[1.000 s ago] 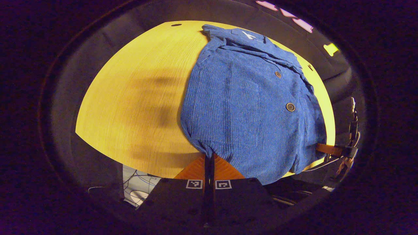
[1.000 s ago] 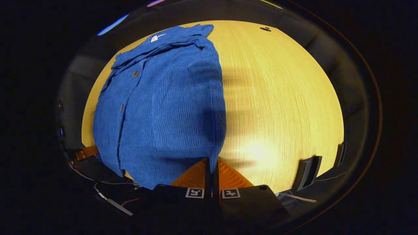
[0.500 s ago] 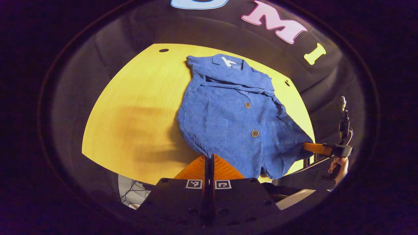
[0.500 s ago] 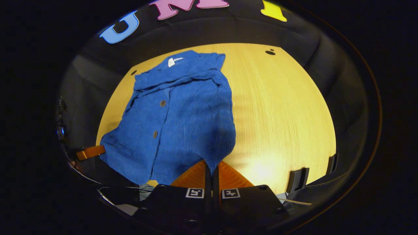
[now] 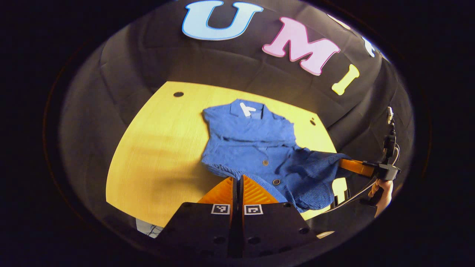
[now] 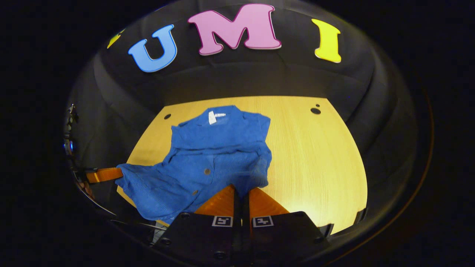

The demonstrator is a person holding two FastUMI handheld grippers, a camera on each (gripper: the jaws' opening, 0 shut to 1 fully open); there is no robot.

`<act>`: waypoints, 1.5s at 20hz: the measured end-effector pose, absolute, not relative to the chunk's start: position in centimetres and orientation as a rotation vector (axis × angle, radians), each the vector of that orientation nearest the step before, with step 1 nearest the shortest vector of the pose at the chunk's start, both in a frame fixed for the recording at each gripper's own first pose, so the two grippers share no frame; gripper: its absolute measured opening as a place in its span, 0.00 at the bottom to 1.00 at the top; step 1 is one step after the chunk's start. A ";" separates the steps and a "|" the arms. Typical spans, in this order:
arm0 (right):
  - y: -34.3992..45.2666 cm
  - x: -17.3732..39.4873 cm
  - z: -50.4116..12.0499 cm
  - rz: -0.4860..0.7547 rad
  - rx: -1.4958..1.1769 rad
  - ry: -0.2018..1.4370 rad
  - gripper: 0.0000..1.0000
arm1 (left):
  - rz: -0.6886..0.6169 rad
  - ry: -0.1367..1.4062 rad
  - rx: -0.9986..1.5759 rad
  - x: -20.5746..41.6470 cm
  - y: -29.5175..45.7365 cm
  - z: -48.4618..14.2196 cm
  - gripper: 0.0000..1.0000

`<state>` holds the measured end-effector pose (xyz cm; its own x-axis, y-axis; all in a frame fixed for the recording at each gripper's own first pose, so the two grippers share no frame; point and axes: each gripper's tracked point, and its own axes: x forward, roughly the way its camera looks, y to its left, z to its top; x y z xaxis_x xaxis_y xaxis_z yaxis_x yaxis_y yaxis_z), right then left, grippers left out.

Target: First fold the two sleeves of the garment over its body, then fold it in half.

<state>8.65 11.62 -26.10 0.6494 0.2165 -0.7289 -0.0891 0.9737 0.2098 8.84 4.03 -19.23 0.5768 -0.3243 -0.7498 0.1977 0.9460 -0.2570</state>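
A blue corduroy shirt point(image 5: 256, 148) with brown buttons lies collar-away on the yellow wooden table point(image 5: 156, 148), its white neck label point(image 5: 245, 109) at the far end. Its hem is lifted off the table and held at two corners. My left gripper point(image 5: 237, 181) is shut on the hem's left corner. In the left gripper view the right gripper point(image 5: 350, 166) pinches the other corner at the right. In the right gripper view the shirt point(image 6: 215, 155) sags between my right gripper point(image 6: 241, 191), shut on the hem, and the left gripper point(image 6: 107, 174) at the left.
A hand point(image 5: 384, 189) holds the right gripper beyond the table's right edge. Small round holes point(image 5: 178, 94) sit near the table's far corners. Bare table point(image 6: 315, 155) stretches to the right of the shirt. The black cloth wall rises behind the table.
Both grippers have risen and drawn back with the hem in them. The shirt's lower half has come up off the table, and the shirt looks smaller and farther away.
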 end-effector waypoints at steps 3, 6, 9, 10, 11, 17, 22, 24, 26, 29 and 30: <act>12.5 13.9 -22.7 0.176 0.140 0.752 0.04 | -0.316 0.827 -0.121 13.1 3.7 -16.5 0.00; 12.6 19.2 -20.6 0.177 0.103 0.691 0.05 | -0.294 0.762 -0.024 17.7 5.0 -14.5 0.00; 12.6 24.9 -21.1 0.154 0.101 0.679 0.05 | -0.279 0.745 -0.077 23.1 5.0 -12.9 0.00; 12.4 27.1 -21.9 0.146 0.101 0.687 0.05 | -0.267 0.764 -0.111 24.8 5.0 -13.2 0.00; 12.3 29.0 -23.1 0.141 0.105 0.703 0.04 | -0.243 0.783 -0.125 27.1 5.5 -13.9 0.00; 10.9 36.6 -35.6 0.113 0.147 0.952 0.04 | -0.104 1.019 -0.090 36.5 7.0 -22.7 0.00; 11.6 41.1 -40.9 0.119 0.241 1.027 0.04 | -0.096 1.076 -0.110 43.2 6.0 -26.4 0.00; 12.1 43.0 -41.8 0.114 0.311 1.028 0.06 | -0.097 1.086 -0.215 45.0 5.5 -26.6 0.00; 12.3 44.3 -42.8 0.093 0.376 1.042 0.11 | -0.083 1.077 -0.206 46.2 6.6 -27.9 0.00; 12.3 45.6 -43.4 0.091 0.363 0.998 0.38 | -0.074 1.087 -0.213 46.6 6.6 -28.7 0.05; 12.3 46.0 -43.1 0.103 0.345 0.972 0.51 | -0.080 1.072 -0.237 46.9 6.2 -28.8 0.28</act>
